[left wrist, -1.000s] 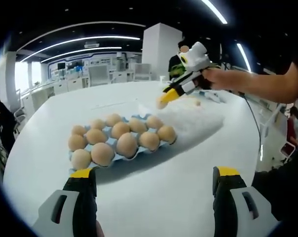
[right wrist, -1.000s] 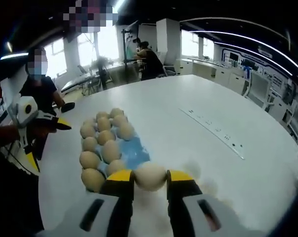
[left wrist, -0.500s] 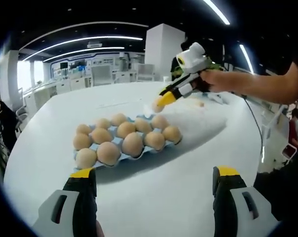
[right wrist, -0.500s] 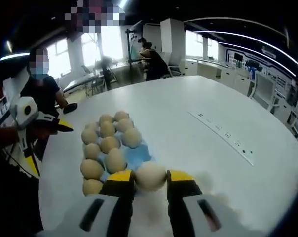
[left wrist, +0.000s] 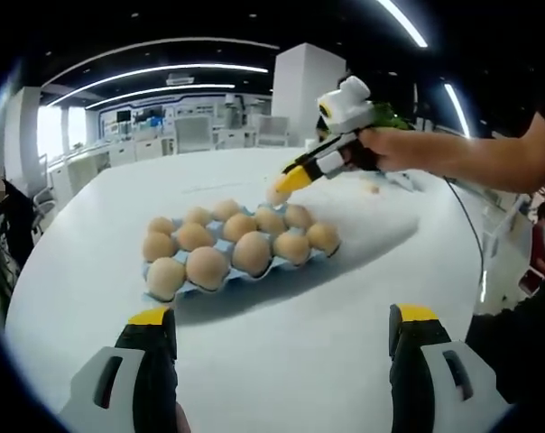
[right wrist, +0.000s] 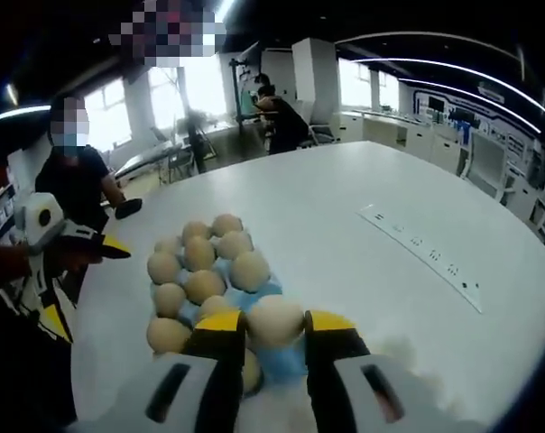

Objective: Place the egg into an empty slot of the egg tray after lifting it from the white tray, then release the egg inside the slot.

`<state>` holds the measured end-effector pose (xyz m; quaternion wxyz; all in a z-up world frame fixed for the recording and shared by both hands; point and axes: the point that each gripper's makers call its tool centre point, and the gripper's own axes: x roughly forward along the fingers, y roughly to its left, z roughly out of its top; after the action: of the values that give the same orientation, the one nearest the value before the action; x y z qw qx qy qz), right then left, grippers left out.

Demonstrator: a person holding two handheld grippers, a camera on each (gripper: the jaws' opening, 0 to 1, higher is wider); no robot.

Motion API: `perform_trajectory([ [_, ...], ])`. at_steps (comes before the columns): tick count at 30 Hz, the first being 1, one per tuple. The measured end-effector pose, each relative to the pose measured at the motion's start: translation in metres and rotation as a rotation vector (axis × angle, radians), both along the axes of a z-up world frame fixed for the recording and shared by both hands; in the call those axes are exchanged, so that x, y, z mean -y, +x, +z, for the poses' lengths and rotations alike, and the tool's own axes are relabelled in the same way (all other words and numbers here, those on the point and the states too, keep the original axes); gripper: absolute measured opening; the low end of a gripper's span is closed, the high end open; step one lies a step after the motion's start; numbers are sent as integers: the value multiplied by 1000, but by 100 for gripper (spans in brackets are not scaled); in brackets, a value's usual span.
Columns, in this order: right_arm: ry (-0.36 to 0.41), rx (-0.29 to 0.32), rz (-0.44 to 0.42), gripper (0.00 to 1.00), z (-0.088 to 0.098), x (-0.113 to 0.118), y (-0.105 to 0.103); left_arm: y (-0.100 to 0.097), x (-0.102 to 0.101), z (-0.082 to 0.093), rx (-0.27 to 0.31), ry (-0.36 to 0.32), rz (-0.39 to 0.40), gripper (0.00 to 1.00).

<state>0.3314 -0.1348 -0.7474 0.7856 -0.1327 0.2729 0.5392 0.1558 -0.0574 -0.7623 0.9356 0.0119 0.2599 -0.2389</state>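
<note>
The right gripper (right wrist: pixel 274 336) has its jaws clamped on the egg (right wrist: pixel 274 321), poised above the blue egg tray (right wrist: pixel 265 293) (presumably lining up an empty slot), while the left gripper (left wrist: pixel 277 338), jaws apart, waits nearer the table (left wrist: pixel 281 352) edge.

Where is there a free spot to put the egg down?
The blue egg tray is crowded with eggs, but bare blue slots show by the right hand-held gripper holding the egg. The white table beside the tray is bare up to the strip.
</note>
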Motion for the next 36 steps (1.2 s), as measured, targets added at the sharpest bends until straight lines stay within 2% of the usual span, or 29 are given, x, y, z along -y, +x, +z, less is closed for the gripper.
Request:
perform_trajectory([
  [8, -25, 14, 32, 26, -11, -12, 1, -2, -6, -1, -3, 1, 16, 100],
  [18, -66, 39, 78, 26, -18, -19, -1, -1, -3, -3, -7, -2, 12, 100],
  [36, -94, -8, 117, 27, -31, -26, 3, 0, -6, -7, -25, 7, 8, 100],
])
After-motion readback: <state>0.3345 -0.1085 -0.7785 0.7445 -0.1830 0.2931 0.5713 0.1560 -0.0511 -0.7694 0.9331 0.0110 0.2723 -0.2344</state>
